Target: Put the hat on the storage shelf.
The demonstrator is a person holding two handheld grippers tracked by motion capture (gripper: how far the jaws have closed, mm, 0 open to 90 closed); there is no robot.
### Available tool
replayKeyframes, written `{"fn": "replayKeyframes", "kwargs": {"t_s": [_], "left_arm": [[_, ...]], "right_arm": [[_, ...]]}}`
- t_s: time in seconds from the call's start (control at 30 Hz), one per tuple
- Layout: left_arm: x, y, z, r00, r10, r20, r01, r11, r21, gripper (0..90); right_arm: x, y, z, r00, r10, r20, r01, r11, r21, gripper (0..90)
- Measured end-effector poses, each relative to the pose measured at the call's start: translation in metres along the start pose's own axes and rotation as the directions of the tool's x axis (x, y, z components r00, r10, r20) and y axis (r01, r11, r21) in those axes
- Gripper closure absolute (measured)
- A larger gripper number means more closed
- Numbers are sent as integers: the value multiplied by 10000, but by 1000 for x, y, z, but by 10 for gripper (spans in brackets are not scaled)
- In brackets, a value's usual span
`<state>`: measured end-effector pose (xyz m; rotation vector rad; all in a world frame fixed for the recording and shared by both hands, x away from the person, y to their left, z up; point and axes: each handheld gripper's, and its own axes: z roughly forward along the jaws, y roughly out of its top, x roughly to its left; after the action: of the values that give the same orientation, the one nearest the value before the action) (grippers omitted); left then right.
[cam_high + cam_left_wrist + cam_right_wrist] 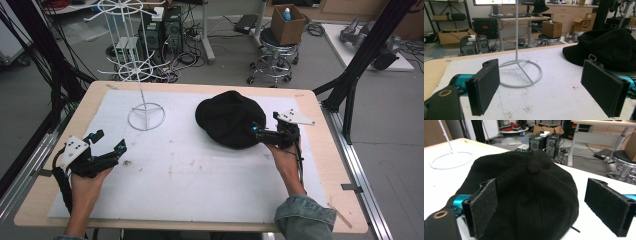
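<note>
Black cap [227,118] lies right of the white wire stand [145,116]. Right gripper [260,131] at cap's near-right edge, jaws apart around it, not clamped. Left gripper [111,140] well left of cap, jaws apart, empty.

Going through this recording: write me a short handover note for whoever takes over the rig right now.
Right gripper: open, jaws on either side of the black cap, not yet closed on it.
Left gripper: open, holding nothing, near the table's left edge.
The cap lies flat on the white mat. The white wire stand is upright at the mat's far left, with nothing hanging on it.
Done: reach to the cap. Left: probably grip and lift it.
</note>
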<state>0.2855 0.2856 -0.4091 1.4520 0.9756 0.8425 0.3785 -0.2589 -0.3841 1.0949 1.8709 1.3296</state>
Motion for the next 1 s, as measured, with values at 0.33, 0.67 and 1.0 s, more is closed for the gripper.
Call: {"fn": "replayKeyframes", "kwargs": {"t_s": [0.33,0.67,1.0], "left_arm": [[1,-1,3,10000,-88,46,88,10000,12,159],[2,-2,4,9997,-245,79,245,9997,20,159],[6,-2,0,9994,-348,31,348,9994,-74,159]], "right_arm": [[0,15,20,9997,-243,-42,243,9997,-34,112],[2,52,32,9989,-413,-219,404,9984,-402,113],[19,41,76,9896,-1070,-962,1142,9908,724,112]]}}
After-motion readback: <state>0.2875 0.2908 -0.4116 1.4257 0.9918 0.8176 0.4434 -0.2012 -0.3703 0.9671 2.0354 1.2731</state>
